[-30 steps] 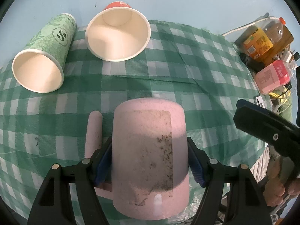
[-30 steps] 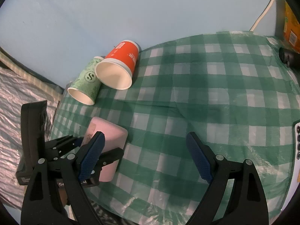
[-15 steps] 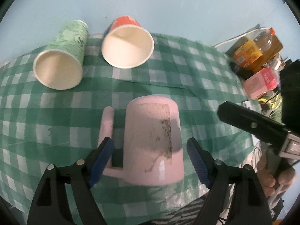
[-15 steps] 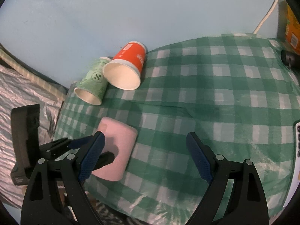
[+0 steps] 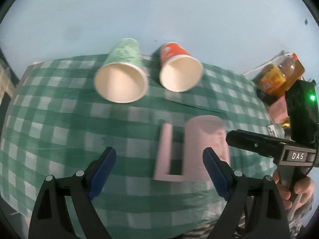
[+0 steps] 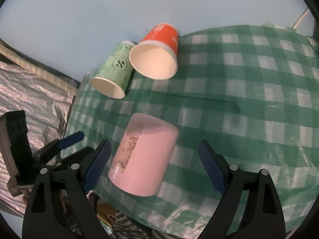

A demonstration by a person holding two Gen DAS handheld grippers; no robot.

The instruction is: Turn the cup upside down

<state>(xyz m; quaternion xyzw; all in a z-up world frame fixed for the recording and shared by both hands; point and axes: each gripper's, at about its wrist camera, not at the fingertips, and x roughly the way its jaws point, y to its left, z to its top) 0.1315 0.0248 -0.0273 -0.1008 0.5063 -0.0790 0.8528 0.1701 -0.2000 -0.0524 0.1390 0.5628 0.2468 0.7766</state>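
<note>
A pink mug stands upside down on the green checked tablecloth near the front edge, its handle to the left in the left wrist view. My left gripper is open and empty, drawn back from the mug, which now sits right of its centre. My right gripper is open and empty, hovering just in front of the mug. The left gripper also shows at the left of the right wrist view.
A green paper cup and a red paper cup lie on their sides at the back of the table, mouths toward me. Bottles and cartons stand at the right. A crinkled silver sheet lies left of the table.
My left gripper let go of the pink mug, opened and pulled back to the left. My right gripper moved in toward the mug, which stays upside down on the cloth.
</note>
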